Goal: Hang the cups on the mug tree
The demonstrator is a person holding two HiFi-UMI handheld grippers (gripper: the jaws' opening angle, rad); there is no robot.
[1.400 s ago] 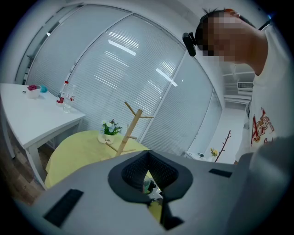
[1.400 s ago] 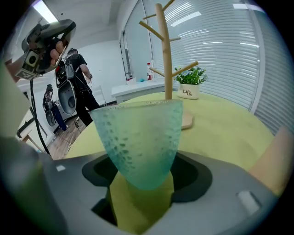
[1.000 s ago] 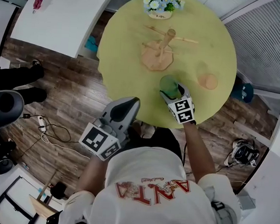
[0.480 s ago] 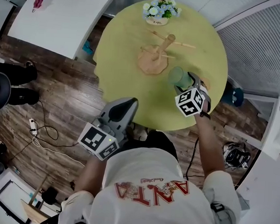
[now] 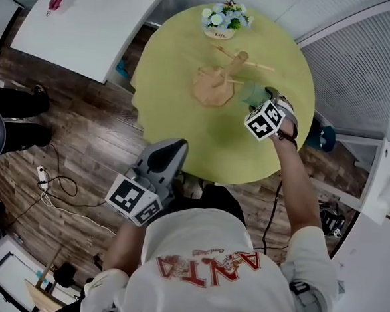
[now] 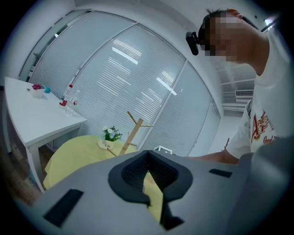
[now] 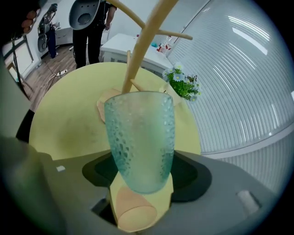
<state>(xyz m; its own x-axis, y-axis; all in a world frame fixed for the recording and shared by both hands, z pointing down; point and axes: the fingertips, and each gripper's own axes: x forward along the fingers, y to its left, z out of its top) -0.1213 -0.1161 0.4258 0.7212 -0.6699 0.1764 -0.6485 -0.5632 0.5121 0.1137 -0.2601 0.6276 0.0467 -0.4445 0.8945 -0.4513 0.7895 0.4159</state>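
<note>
Right gripper [image 7: 143,180] grips dimpled translucent green cup [image 7: 140,137]

In the head view we see only a sliver of the green cup [image 5: 250,94]. The right gripper [image 7: 143,178] covers the rest, and the orange cup [image 7: 133,212] lies out of sight beneath it. In the right gripper view the mug tree [image 7: 143,43] runs off the top edge. In the left gripper view the left gripper [image 6: 147,172] hides the tree's base. We cannot read the flower pot's [image 5: 221,32] label.
</note>
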